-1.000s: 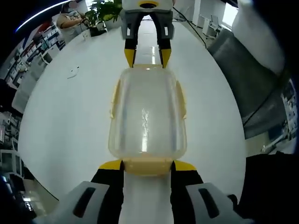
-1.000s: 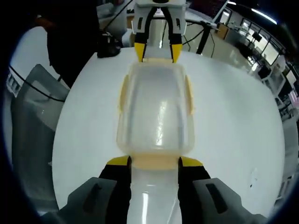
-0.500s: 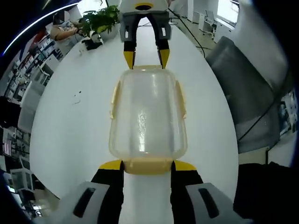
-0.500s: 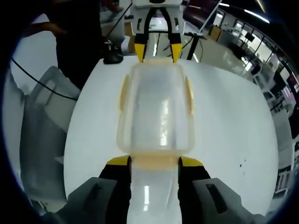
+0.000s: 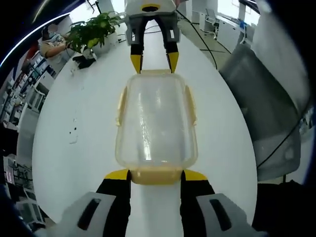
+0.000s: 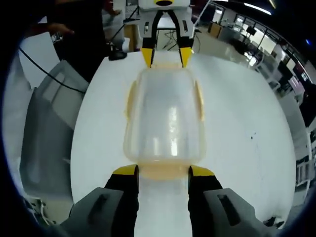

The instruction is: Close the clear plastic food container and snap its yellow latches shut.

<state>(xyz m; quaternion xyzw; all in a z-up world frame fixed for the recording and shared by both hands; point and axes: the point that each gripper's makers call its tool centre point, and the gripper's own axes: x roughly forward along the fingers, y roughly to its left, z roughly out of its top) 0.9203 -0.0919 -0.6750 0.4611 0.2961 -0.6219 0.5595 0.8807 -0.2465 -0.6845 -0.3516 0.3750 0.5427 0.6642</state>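
White table (image 5: 74,113) carries a clear plastic food container (image 5: 156,121), lid on, lying lengthwise mid-table between the 2 grippers. Grey chair (image 5: 266,108) at table edge. Left gripper (image 5: 155,174) jaws straddle the near-end yellow latch (image 5: 156,175), tips beside it. Right gripper (image 6: 163,171) likewise straddles the opposite end latch (image 6: 163,171). Clamping: cannot tell. Potted plant (image 5: 91,32) at far table end.
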